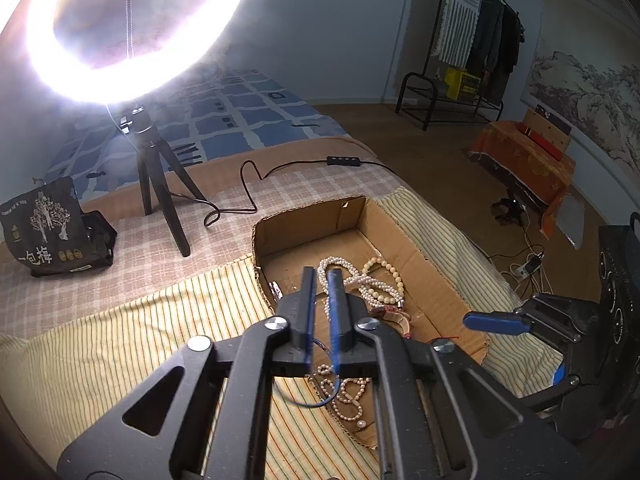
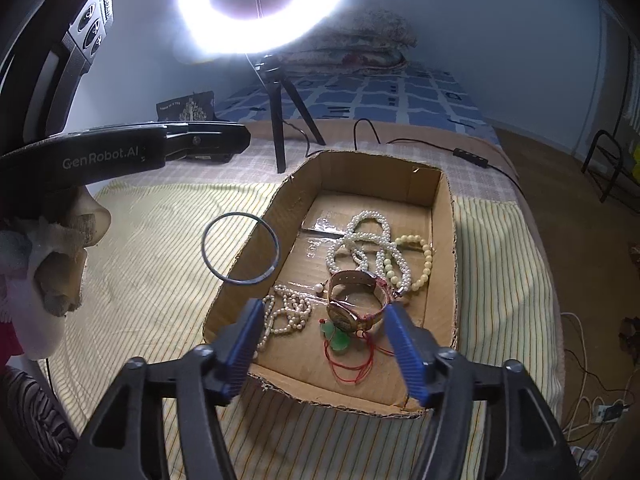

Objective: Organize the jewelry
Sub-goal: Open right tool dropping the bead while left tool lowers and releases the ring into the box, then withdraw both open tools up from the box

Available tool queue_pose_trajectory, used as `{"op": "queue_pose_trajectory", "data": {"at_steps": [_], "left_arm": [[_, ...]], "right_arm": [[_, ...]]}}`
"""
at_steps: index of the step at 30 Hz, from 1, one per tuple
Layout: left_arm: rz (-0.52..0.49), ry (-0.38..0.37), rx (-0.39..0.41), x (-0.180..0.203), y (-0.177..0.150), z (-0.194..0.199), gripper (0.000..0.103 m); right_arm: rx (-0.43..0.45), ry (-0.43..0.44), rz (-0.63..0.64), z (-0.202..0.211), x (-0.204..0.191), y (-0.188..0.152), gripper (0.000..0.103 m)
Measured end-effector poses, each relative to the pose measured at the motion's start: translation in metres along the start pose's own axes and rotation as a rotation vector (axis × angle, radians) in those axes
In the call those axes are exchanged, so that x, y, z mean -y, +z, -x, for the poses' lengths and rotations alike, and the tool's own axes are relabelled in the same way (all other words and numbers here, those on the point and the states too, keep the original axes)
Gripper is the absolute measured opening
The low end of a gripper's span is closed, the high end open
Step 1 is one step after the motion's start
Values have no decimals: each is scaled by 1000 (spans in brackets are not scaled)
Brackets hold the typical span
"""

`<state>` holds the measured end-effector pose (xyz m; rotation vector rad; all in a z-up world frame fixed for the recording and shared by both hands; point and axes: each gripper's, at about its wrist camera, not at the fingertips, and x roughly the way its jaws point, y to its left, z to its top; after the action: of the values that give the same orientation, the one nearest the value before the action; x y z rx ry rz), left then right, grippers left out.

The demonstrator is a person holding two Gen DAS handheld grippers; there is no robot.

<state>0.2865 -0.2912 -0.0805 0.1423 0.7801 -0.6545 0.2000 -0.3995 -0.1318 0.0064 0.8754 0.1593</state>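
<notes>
Right gripper [image 2: 322, 334] hangs released, jaws wide over the cardboard tray [image 2: 448, 248] at frame centre holding pearls [image 2: 366, 236], watch [image 2: 354, 300], green pendant [image 2: 338, 338]; left gripper [image 1: 322, 280] nearly clenched, a thin ring [image 2: 240, 248] at its jaws, grip unclear.

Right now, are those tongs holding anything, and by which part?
Nothing, it seems: the right tongs gape empty above the watch, and the left tongs show only a bare gap.

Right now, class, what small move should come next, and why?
Probably bring the thin ring fully into the cardboard box: it overlaps the box's left wall, half outside, while the pearls, watch and green pendant already lie inside.
</notes>
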Motion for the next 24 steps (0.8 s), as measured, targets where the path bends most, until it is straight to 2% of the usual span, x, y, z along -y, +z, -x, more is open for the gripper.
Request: {"op": "queue_pose_trajectory", "data": {"at_steps": [1,2,3,7,12,15,24], "left_arm": [[1,0,4,0,0,2,23],[3,1,15,0,0,5,34],[4,3,22,0,0,7,39],[0,8,37,1,3,14,40],[-4,14,45,1,3,22,40],[-1,16,54,0,3,30,40],[10,29,90,-4,4,61,40]], "right_arm": [[2,-6,1,1,-1,0,77],[4,-10,2,1,-1,1,78],[8,-14,4,2,-2,1,81],[18,-38,7,5,-6,3,89],[12,-56,12,9,-12,3,90],[20,-74,22,14,-16,5,96],[45,-100,50,34,-34,7,98]]}}
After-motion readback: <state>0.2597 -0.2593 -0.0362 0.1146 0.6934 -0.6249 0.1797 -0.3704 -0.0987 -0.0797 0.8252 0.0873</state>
